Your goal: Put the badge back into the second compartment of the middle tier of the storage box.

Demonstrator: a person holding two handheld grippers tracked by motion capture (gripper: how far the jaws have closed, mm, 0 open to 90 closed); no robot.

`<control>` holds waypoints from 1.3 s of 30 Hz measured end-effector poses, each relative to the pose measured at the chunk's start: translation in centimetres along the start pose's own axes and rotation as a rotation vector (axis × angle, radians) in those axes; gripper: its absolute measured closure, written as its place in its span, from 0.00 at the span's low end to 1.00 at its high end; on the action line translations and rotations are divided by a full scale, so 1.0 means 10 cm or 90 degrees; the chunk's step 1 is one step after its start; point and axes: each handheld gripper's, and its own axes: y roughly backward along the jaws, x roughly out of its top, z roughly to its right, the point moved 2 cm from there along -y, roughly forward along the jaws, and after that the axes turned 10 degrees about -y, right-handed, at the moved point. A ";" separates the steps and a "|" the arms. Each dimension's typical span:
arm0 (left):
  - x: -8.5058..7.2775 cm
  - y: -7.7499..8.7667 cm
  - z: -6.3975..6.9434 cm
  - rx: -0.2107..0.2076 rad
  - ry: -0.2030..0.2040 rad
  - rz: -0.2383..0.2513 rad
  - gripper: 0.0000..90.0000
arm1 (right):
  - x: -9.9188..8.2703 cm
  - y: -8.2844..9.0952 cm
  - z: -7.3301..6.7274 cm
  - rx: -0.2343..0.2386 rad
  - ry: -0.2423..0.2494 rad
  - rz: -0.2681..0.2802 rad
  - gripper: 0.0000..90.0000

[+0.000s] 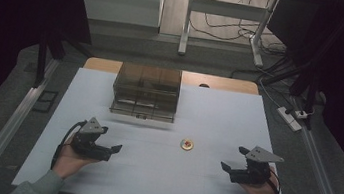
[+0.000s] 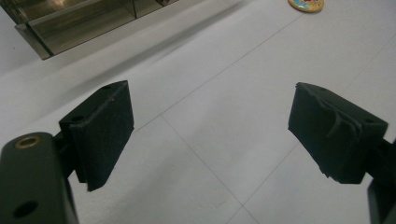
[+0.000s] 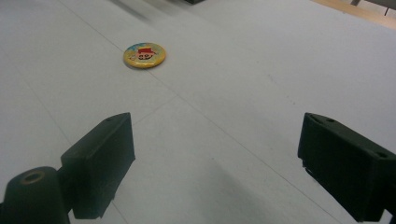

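Note:
A small round yellow badge [image 1: 187, 144] with a red figure on it lies flat on the white table [image 1: 217, 118], between the two hands. In the right gripper view the badge [image 3: 144, 54] sits ahead and to the left of the jaws; its edge also shows at the top of the left gripper view [image 2: 306, 4]. My left gripper [image 1: 111, 152] rests low at the front left, open and empty [image 2: 210, 135]. At the front right my right gripper [image 1: 229, 171] is open too, nothing between its jaws [image 3: 215, 163].
A smoky clear plastic drawer box [image 1: 146, 91] stands at the back centre of the table, its front corner visible [image 2: 70, 23] in the left gripper view. Metal rails [image 1: 10, 126] run along both table sides. A power strip [image 1: 289, 118] and cables lie on the floor at the right.

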 end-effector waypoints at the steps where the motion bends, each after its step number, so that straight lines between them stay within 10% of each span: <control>1: 0.01 0.00 0.00 0.000 -0.001 0.000 0.16 | 0.00 0.00 0.00 0.000 0.001 0.001 0.11; 39: 0.35 -0.31 0.04 -0.026 -0.031 -0.012 0.17 | 0.00 -0.03 -0.01 0.000 0.001 -0.008 0.12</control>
